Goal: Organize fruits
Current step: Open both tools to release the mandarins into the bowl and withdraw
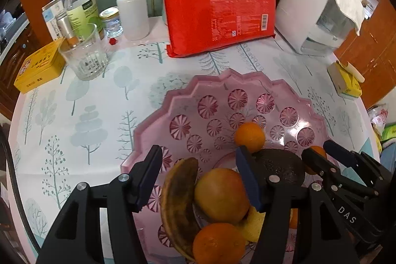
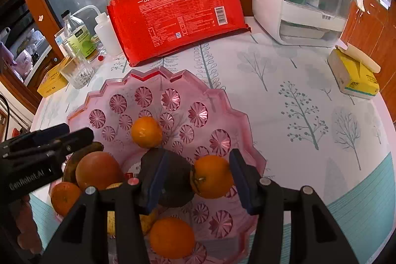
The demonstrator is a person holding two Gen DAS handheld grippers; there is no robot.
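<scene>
A pink translucent bowl with a scalloped rim and pressed starburst facets is set on the table, which is covered by a tree-printed cloth. Smooth round oranges, a reddish apple, a browned curved banana and a dark, rough avocado are held in it. The left gripper is seen with fingers apart over apple and banana, touching neither. The right gripper is open around an orange, its pads not pressed on it.
</scene>
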